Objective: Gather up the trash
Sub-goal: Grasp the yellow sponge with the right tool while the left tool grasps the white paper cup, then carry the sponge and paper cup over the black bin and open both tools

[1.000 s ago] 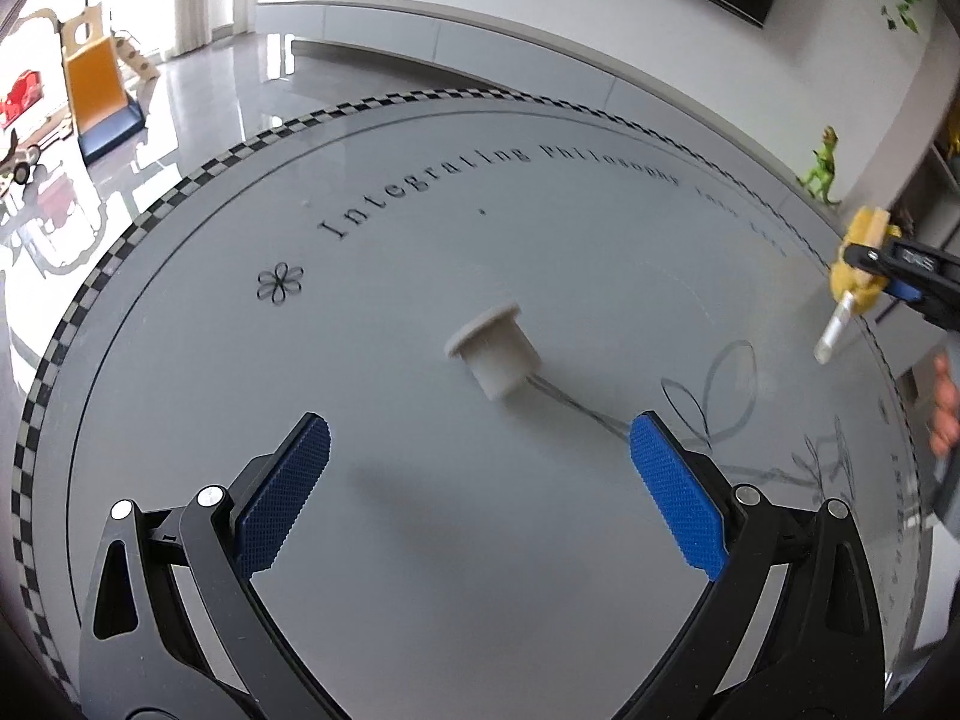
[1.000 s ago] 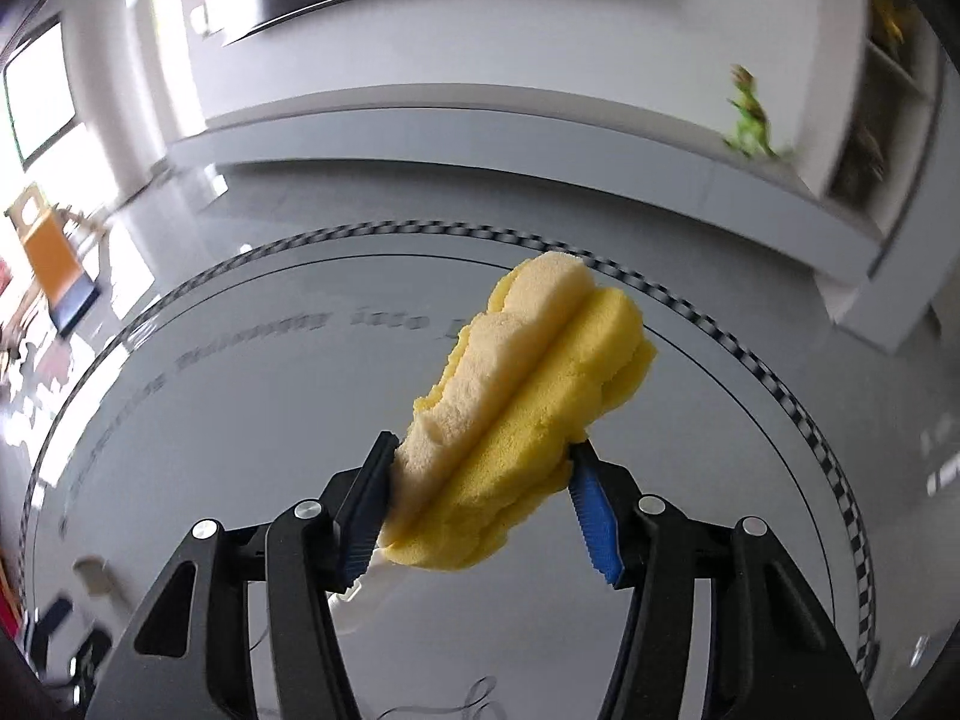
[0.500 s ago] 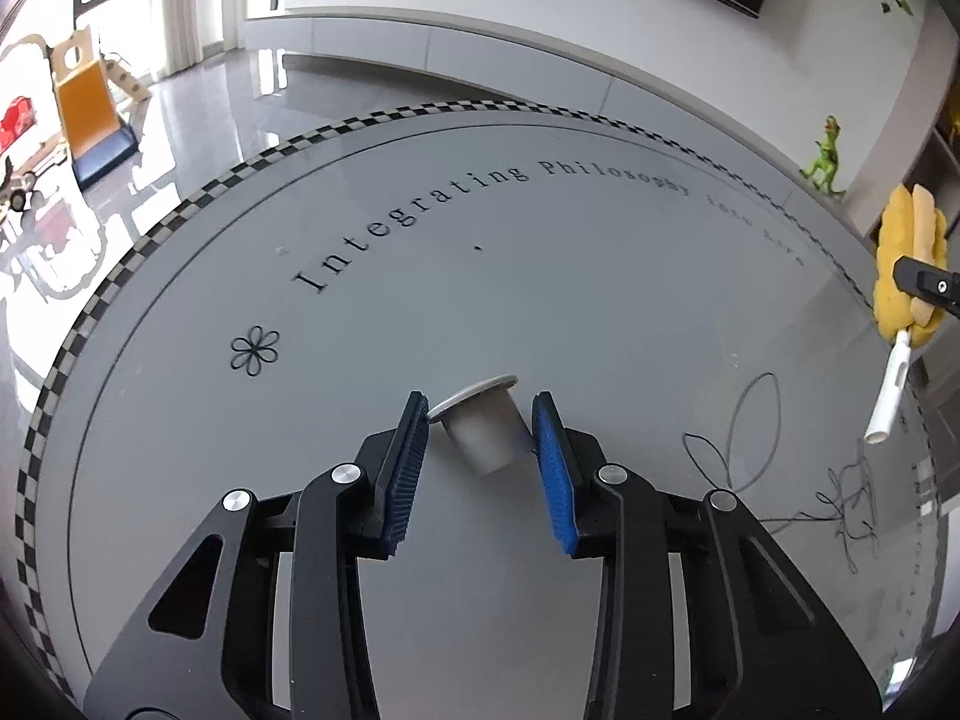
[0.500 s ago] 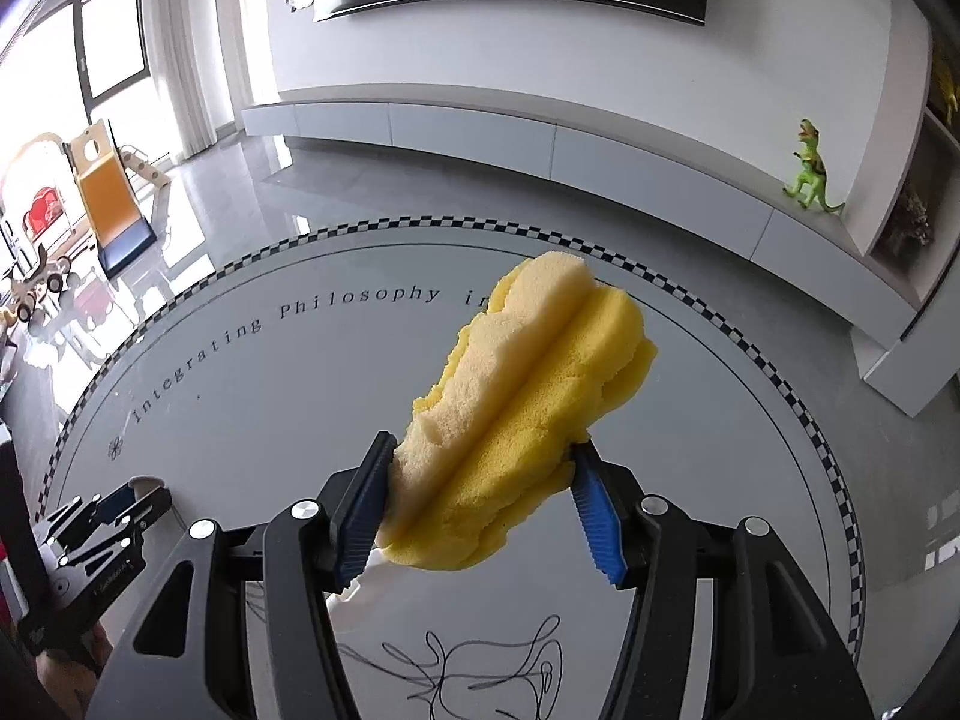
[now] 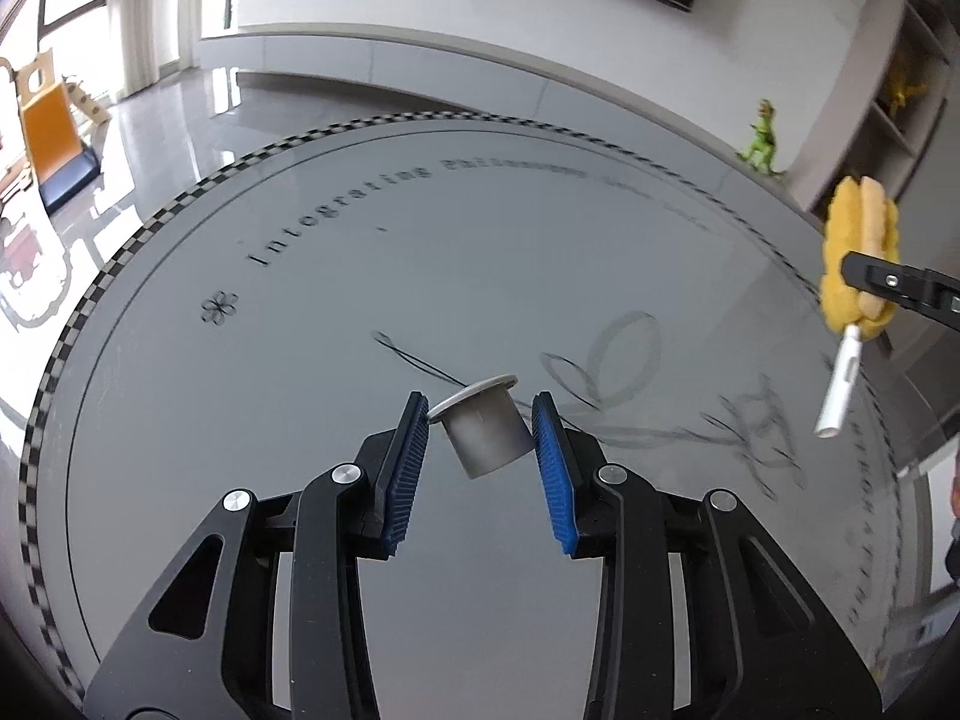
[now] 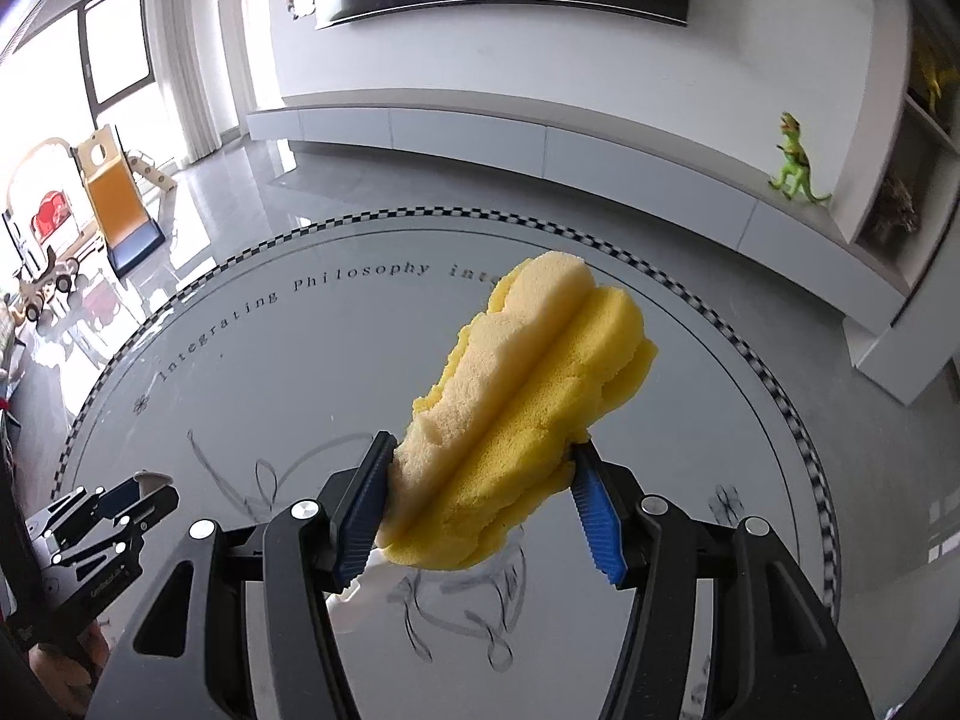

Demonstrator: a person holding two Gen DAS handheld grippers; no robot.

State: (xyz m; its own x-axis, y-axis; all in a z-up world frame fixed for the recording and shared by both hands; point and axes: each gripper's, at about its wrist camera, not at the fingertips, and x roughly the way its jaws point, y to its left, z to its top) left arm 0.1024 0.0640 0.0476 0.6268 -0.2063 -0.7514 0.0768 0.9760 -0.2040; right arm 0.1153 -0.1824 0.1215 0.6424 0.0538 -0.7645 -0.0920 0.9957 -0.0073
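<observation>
- Here, in the left wrist view, we see the left gripper [image 5: 480, 429] holding a small grey cup [image 5: 485, 433] between its blue pads [image 5: 405, 474]; the jaws stand narrow and closed on the cup, above the round table [image 5: 180, 420].
- The cup is tilted: its flanged rim points up and to the left, toward the far side, and its closed bottom points down toward the camera. Its axis runs along this line, leaning to the left.
- We judge that the step in hand is to carry the cup away as trash. To do it well, we should keep the grip even, because the left pad seems to touch mostly the rim, so the cup could turn or slip out.
- In the right wrist view, the right gripper [image 6: 480, 492] is closed on a yellow sponge [image 6: 528, 414], squeezing its lower part.
- The long axis of the sponge runs from the lower left to the upper right, away from the camera. A white handle [image 5: 839, 387] hangs below it in the left view.
- We cannot see any bin in either view.
</observation>
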